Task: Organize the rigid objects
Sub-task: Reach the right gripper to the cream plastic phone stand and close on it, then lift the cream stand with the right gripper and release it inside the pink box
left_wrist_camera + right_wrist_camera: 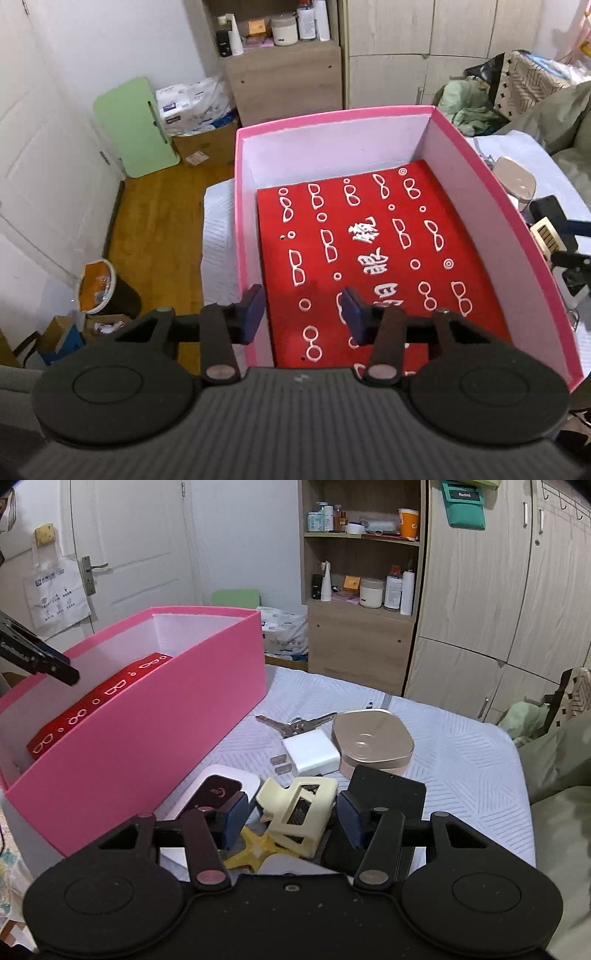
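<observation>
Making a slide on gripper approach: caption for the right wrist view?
Open right gripper brackets a cream hair claw clip among clutter beside the pink box.

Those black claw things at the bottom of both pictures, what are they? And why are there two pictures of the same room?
They are grippers, like big tweezers, and a person holds one in each hand. Each has a camera looking out along its two fingers, so you get two pictures.

The left gripper hangs open over a pink box with a red glasses-patterned case inside. It holds nothing.

The right gripper looks at small things on a pale blue bedspread: a cream hair clip, white charger plug, keys, a gold-coloured case, a white-and-dark gadget, a flat black thing and something yellow. Its fingers are open around the hair clip, not squeezing it yet.
</observation>
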Tool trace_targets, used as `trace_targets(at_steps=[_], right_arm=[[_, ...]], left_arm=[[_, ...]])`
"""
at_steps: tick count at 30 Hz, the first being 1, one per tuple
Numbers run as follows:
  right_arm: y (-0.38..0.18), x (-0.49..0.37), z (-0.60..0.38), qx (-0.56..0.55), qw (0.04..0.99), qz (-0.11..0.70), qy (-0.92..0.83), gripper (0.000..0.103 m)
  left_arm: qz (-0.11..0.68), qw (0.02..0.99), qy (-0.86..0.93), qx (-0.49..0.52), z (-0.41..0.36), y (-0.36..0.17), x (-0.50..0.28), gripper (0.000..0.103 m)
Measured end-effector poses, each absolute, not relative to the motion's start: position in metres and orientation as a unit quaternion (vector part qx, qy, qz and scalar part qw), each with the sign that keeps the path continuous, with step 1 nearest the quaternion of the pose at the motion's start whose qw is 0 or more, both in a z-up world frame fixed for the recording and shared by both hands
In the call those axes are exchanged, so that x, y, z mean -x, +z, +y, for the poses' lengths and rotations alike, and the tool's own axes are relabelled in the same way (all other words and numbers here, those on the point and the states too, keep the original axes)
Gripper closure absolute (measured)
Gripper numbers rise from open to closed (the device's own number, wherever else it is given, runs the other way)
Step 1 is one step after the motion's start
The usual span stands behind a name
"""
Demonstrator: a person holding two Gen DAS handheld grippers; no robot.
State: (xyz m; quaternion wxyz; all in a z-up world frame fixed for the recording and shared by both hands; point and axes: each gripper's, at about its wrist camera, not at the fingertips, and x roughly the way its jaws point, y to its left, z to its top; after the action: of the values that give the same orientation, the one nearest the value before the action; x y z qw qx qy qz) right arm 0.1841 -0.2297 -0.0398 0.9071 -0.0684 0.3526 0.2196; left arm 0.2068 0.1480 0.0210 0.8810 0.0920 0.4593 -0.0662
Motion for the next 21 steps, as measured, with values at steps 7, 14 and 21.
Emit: trace_targets(at_steps=[7,14,21], right_arm=[[-0.053,-0.191,-0.22,0.083,0.9,0.367,0.219,0.044],[-0.056,-0.193,-0.211,0.112,0.905,0.353,0.21,0.043],[-0.057,-0.193,-0.208,0.128,0.907,0.346,0.204,0.047]], left_arm=[[0.447,0.887,-0.054,-0.101,0.143,0.019,-0.213,0.057],[0.427,0.901,-0.065,-0.031,0.164,0.05,-0.208,0.055],[0.428,0.9,-0.036,-0.071,0.172,0.051,-0.212,0.049]])
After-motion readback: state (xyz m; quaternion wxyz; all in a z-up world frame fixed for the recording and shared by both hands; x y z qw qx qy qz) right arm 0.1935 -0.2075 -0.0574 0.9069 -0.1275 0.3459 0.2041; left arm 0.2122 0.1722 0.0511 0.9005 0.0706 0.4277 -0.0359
